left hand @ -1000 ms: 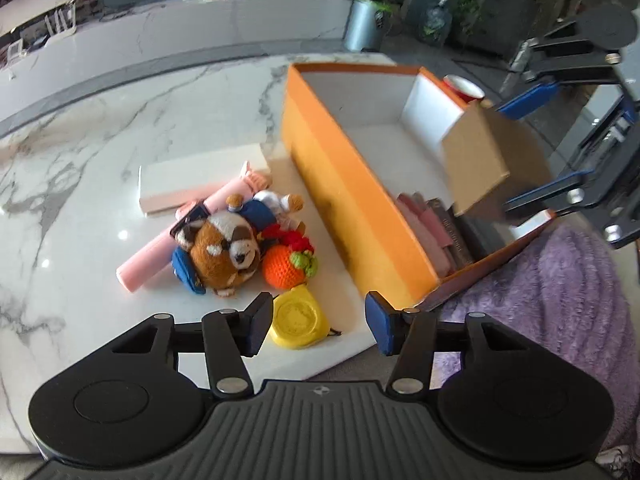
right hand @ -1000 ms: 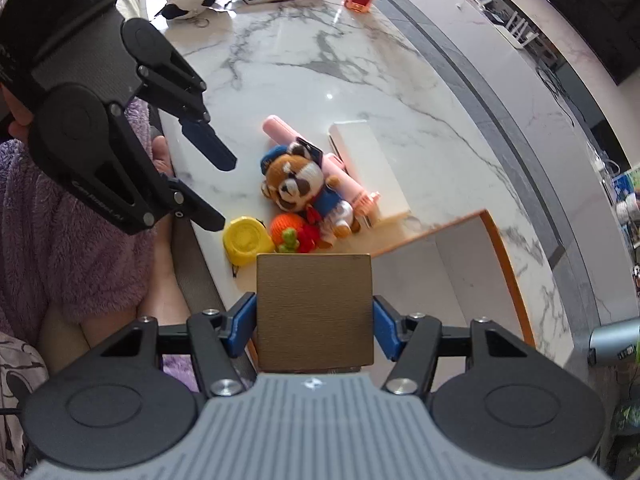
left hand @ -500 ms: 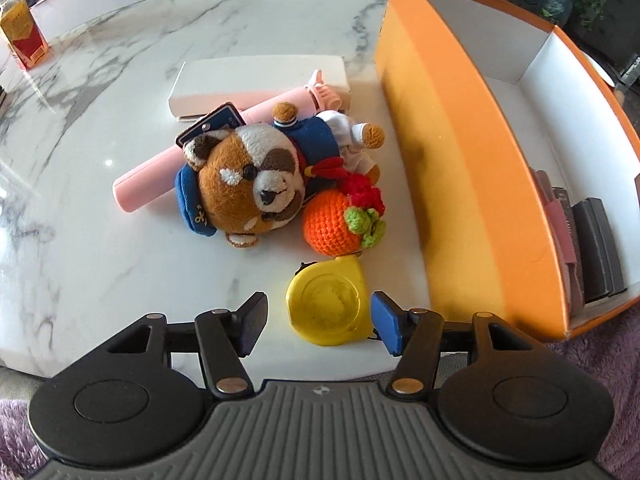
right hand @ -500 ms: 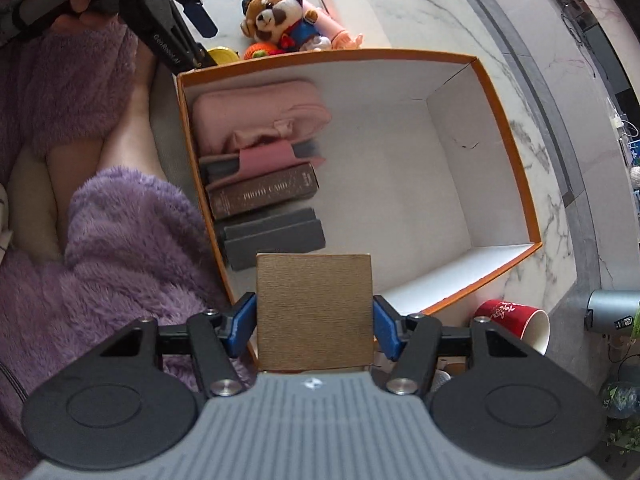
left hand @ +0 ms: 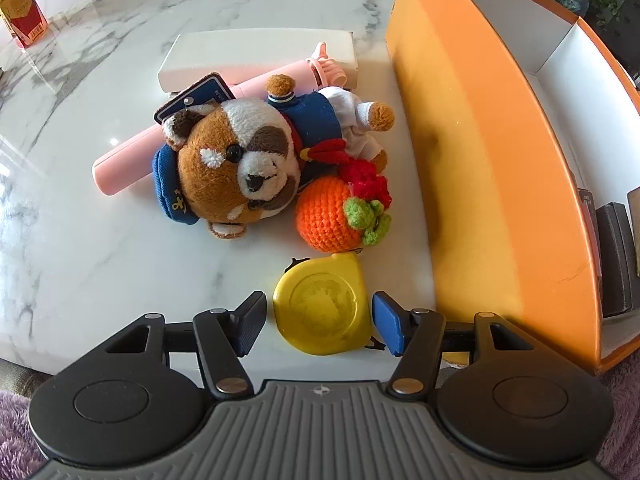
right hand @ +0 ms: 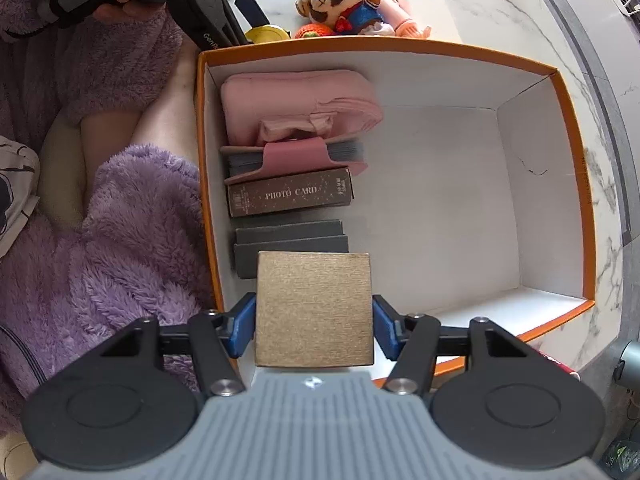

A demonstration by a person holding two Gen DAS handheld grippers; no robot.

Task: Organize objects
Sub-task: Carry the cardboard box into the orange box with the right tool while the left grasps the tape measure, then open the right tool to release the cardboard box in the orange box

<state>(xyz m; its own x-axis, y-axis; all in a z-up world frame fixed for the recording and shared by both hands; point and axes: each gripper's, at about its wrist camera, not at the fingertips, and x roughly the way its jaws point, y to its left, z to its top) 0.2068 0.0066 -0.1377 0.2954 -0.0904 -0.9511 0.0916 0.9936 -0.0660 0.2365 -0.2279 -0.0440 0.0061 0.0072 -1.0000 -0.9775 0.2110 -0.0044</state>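
My left gripper [left hand: 318, 326] is open, its pads on either side of a yellow tape measure [left hand: 322, 306] lying on the marble table [left hand: 100, 240]. Beyond it lie an orange crochet fruit [left hand: 332, 212], a plush raccoon [left hand: 248, 160], a pink tube [left hand: 132, 152] and a white flat box [left hand: 256, 52]. My right gripper [right hand: 314, 330] is shut on a brown box [right hand: 314, 308], held above the near left of the orange storage box [right hand: 568, 120], over two grey cases [right hand: 288, 240]. A "PHOTO CARD" box [right hand: 290, 196], card holder [right hand: 296, 156] and pink pouch [right hand: 296, 100] lie inside it.
The orange box's tall wall [left hand: 480, 160] stands just right of the left gripper. A red-and-yellow carton [left hand: 22, 14] stands at the table's far left. A purple fleece lap [right hand: 120, 240] is beside the box. A red cup [right hand: 560, 364] sits past the box's near edge.
The left gripper has come down and forward so its open fingers straddle the tape measure. The right gripper carried the brown box from over the toys to low above the grey cases.
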